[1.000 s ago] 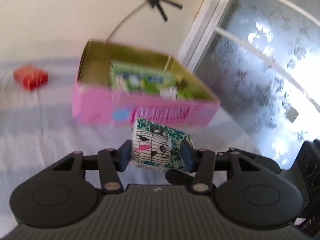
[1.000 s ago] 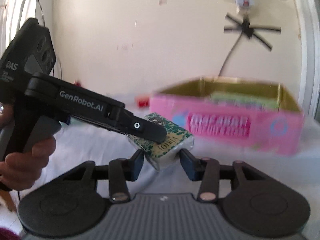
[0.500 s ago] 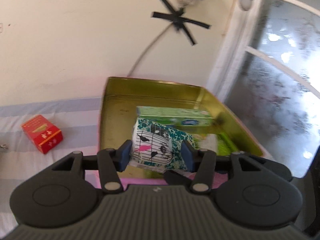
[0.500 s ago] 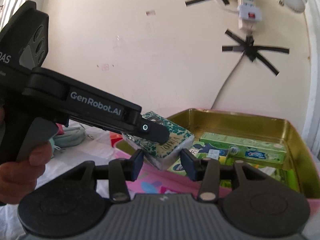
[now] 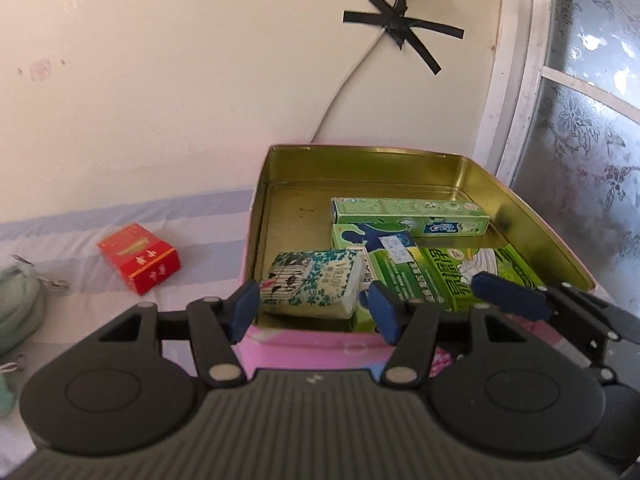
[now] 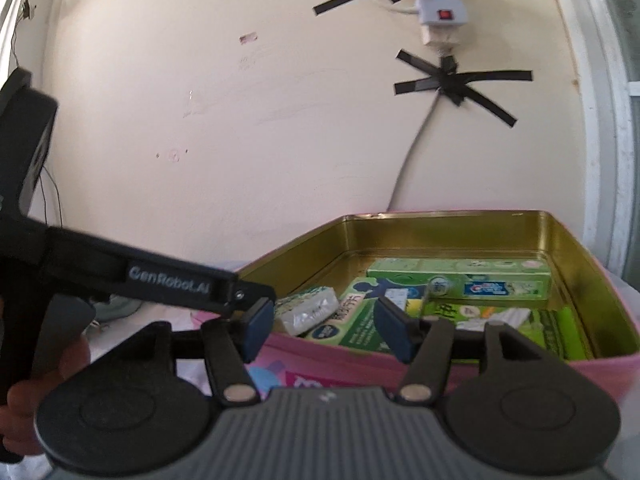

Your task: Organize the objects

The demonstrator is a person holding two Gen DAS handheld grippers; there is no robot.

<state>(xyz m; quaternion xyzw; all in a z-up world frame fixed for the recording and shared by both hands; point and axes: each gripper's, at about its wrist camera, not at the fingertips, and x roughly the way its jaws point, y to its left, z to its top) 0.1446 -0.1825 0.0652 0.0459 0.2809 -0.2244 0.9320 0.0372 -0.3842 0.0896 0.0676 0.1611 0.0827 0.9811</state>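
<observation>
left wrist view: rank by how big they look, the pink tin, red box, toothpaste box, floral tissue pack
1. pink tin
2. toothpaste box
3. floral tissue pack and red box: these look alike; the pack lies nearer the camera, so no ranking between them.

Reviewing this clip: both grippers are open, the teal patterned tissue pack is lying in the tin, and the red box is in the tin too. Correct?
Not quite. The red box is not in the tin; the left wrist view shows it on the striped cloth to the tin's left. The rest holds: the left gripper and right gripper are open, and the tissue pack lies in the tin.
</observation>
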